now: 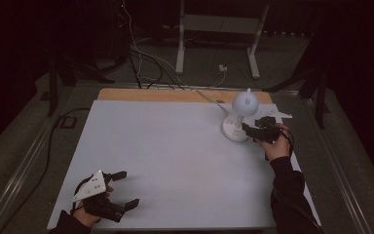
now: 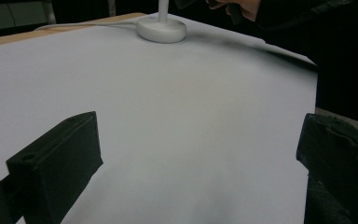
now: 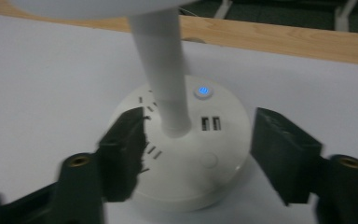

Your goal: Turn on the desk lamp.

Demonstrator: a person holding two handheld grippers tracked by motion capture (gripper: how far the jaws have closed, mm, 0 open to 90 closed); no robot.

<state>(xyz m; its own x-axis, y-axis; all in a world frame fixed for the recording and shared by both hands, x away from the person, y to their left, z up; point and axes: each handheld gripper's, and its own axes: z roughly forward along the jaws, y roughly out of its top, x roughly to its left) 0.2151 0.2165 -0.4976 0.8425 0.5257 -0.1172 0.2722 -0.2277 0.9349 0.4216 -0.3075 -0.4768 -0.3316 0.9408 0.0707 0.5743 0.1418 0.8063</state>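
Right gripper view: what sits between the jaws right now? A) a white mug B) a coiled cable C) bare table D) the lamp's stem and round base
D: the white lamp stem rises between the right gripper jaws, over the lamp base, pads not yet touching it.

Only obstacle: white round-based desk lamp (image 1: 238,119) at far right; rest of white table sheet (image 1: 175,161) open.
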